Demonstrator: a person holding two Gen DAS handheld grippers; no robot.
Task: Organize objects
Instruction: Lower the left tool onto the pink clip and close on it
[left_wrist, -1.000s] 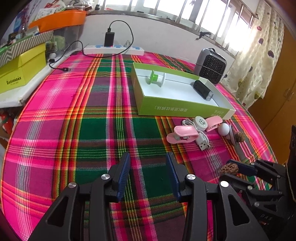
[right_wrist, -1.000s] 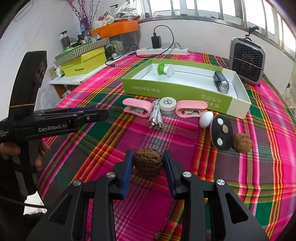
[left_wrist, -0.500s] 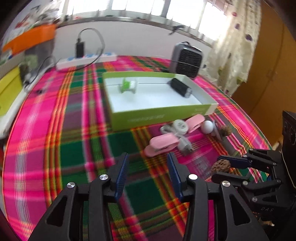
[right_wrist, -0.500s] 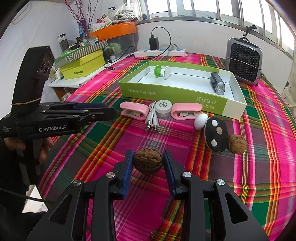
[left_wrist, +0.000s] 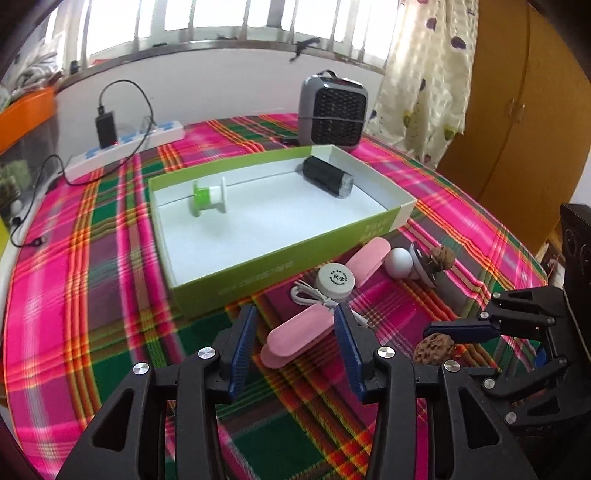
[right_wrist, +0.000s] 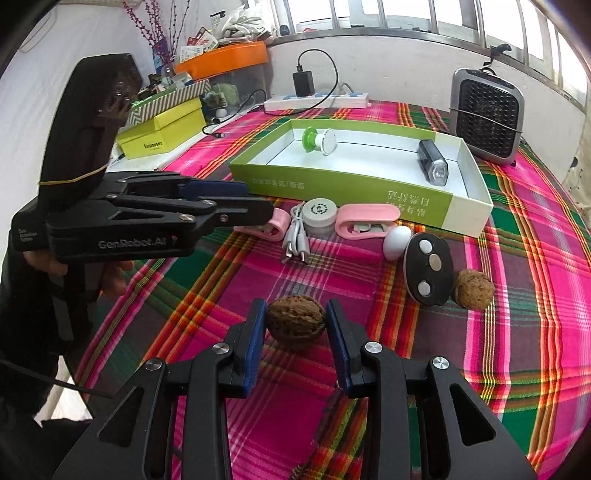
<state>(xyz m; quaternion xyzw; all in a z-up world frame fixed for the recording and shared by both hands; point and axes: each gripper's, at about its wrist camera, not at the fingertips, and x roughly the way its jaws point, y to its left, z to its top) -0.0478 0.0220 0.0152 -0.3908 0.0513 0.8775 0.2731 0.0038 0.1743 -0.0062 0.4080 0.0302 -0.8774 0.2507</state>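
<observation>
Right gripper (right_wrist: 295, 334) is clamping a walnut (right_wrist: 295, 322) between its pads, holding it above the cloth (right_wrist: 517, 332) on the near side of the box (right_wrist: 354, 190). Left gripper (left_wrist: 293, 343) is hanging with jaws spread and nothing between them, lining up on a pink clip (left_wrist: 295, 338) lying just in front of the box. Task looks early: only a spool (left_wrist: 208, 195) and a black light (left_wrist: 327, 177) are sitting in the box. Lying along the box's front wall outside are the second pink clip (right_wrist: 369, 221), round case (right_wrist: 319, 216), cable (right_wrist: 295, 243), egg (right_wrist: 396, 242), black fob (right_wrist: 428, 269) and a second walnut (right_wrist: 473, 288) near the box's right end. All these are probably waiting to go in.
</observation>
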